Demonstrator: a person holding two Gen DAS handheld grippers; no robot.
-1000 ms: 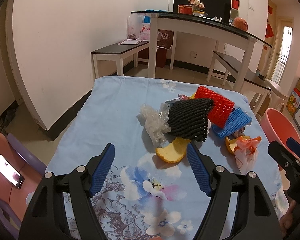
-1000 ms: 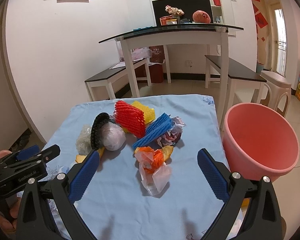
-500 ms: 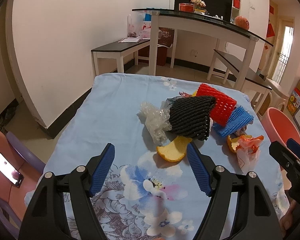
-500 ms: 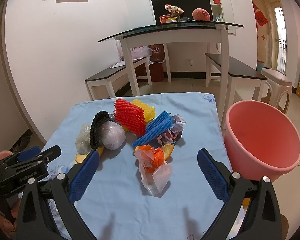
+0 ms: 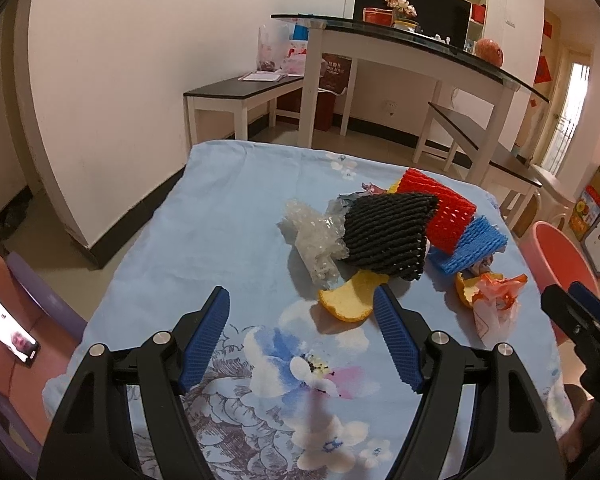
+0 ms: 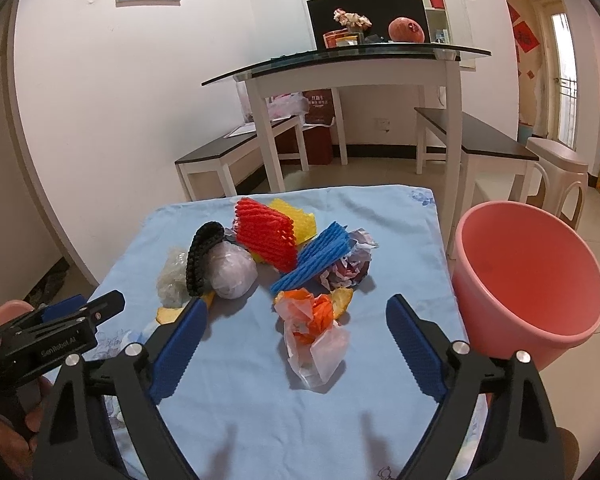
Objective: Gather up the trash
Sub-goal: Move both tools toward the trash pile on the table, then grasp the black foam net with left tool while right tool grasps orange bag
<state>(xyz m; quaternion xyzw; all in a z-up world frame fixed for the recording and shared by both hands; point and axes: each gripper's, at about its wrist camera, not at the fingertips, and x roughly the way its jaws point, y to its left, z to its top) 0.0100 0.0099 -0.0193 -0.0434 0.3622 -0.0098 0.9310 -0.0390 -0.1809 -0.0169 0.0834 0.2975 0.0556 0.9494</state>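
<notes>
Trash pile (image 6: 284, 256) sits mid-tabletop (image 6: 404, 216), clear cloth all round it. Right gripper (image 6: 296, 344) jaws wide, just been closing slightly, nothing pinched; orange-white wrapper (image 6: 312, 332) lies between them. Left gripper (image 5: 300, 340) open, empty, orange peel (image 5: 350, 298) just ahead. Pink bucket (image 6: 528, 276) hugs the tabletop's right edge.

Warm, even indoor lighting, soft shadows under objects; daylight glare at right doorway; sharp focus, fisheye-bowed, vignetted edges
</notes>
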